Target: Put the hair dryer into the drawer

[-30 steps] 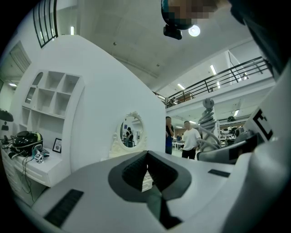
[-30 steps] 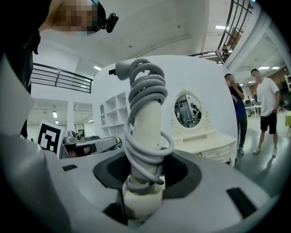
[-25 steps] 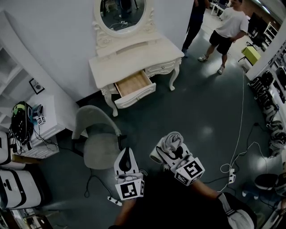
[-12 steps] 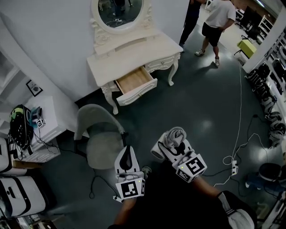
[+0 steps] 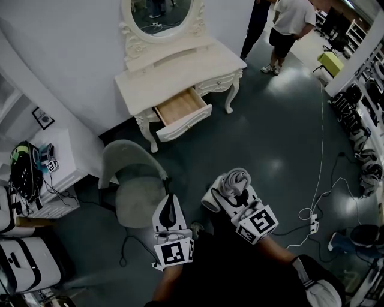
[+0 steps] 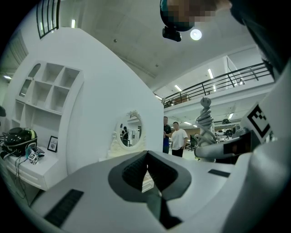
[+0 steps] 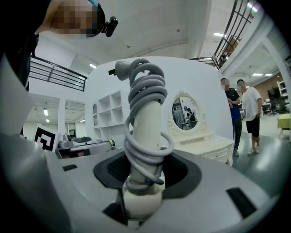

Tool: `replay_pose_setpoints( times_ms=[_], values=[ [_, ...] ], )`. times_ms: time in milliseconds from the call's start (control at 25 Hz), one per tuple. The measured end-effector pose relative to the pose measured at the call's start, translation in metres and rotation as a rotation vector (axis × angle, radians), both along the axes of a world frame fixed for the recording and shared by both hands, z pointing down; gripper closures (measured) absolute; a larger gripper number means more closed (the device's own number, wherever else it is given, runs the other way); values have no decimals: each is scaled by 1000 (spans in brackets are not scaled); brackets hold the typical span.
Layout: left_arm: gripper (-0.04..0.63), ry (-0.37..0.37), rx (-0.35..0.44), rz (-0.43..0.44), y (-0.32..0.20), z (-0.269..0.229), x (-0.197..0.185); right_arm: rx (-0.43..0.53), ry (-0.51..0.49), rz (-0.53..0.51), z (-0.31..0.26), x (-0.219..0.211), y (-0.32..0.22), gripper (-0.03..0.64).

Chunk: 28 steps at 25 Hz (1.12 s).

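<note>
Compared with a second ago, the dressing table (image 5: 180, 72) sits a little higher in the head view and the two onlookers (image 5: 287, 27) have slid toward its top edge. Both grippers show the same pose, low in the picture in front of the person's dark sleeves.

I see the left gripper (image 5: 170, 199) pointing level toward the table, its jaws pressed together with nothing between them; in the left gripper view (image 6: 146, 157) only a thin slit shows between the pads. The right gripper (image 5: 231, 198) points almost level beside it, clenched on the hair dryer (image 5: 235, 180). The right gripper view (image 7: 144, 175) shows the cream handle standing upright between the jaws with the grey cord (image 7: 148, 95) wound round it.

So the hair dryer is in the right gripper, well apart from the drawer (image 5: 183, 108). That drawer stands pulled out of the dressing table's front edge, on its left half, with its wooden bottom bare.

The only print I can make out is the black-and-white square markers on the grippers' cubes (image 5: 174, 255).

An oval mirror (image 5: 161, 15) rises from the table's back edge against a white wall (image 5: 72, 54). A grey chair (image 5: 135, 189) stands on the dark, glossy floor (image 5: 270, 138) between the left gripper and the table. A white cabinet (image 5: 63, 162) at the left carries a helmet (image 5: 25, 165). A white power strip (image 5: 312, 226) lies on the floor at the right.
</note>
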<state>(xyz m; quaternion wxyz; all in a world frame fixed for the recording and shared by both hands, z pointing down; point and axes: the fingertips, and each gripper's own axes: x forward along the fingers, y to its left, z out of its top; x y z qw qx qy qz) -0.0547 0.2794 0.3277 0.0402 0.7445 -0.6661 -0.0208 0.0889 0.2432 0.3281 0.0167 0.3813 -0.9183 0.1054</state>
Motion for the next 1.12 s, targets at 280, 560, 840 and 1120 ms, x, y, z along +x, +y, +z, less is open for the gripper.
replay_pose_setpoints(
  times_ms=[280, 560, 840, 1120],
  values=[
    [572, 1, -3, -11, -32, 4, 1, -1, -1, -16, 5, -2, -34, 420],
    [572, -7, -9, -12, -80, 6, 10, 0, -9, -22, 5, 5, -82, 420],
    [572, -11, -27, -26, -131, 7, 12, -15, -10, -36, 8, 5, -135, 421],
    [572, -12, -37, -52, -183, 7, 18, -20, -8, -71, 8, 7, -189, 420]
  ],
)
